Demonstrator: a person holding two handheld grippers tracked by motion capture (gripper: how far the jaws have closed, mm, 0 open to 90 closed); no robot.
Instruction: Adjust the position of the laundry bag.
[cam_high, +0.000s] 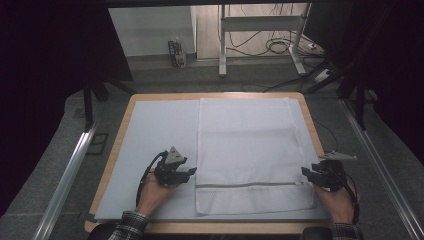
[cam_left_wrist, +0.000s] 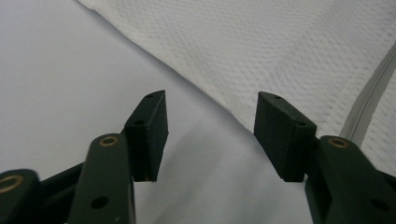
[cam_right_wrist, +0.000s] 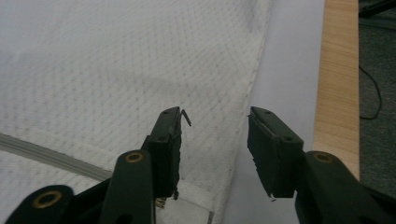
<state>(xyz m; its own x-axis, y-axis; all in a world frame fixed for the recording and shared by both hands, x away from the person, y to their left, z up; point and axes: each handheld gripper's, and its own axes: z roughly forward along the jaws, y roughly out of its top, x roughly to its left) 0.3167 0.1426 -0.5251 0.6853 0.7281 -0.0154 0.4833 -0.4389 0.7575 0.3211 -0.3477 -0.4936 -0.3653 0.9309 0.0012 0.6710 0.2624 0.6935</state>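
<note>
So the mesh bag (cam_high: 250, 150) is lying flat on the pale mat (cam_high: 155, 145) on the counter (cam_high: 117, 150), over toward the right side, with its zipper (cam_high: 248, 184) running across near the person's end. Left tongs (cam_high: 191, 171) are parked at the bag's left edge just above the zipper, right tongs (cam_high: 305, 172) at the right edge at about the same height. Looks to me like the grab step: both sides lining up to pinch an edge, probably to fold or lift the thing. In the left gripper view the jaws are apart with the bag's hem (cam_left_wrist: 196, 84) running diagonally between them, one pad over bare mat and the other over mesh, nothing pinched. In the right gripper view it's the same deal, jaws parted and straddling the side seam (cam_right_wrist: 254, 70), not pressing on it that I can see. So both are released for now. Next move, I'd guess, needs the tips low enough to get under the edge, then clamp both sides evenly, since thin mesh could slip out or bunch up if one side bites first
</note>
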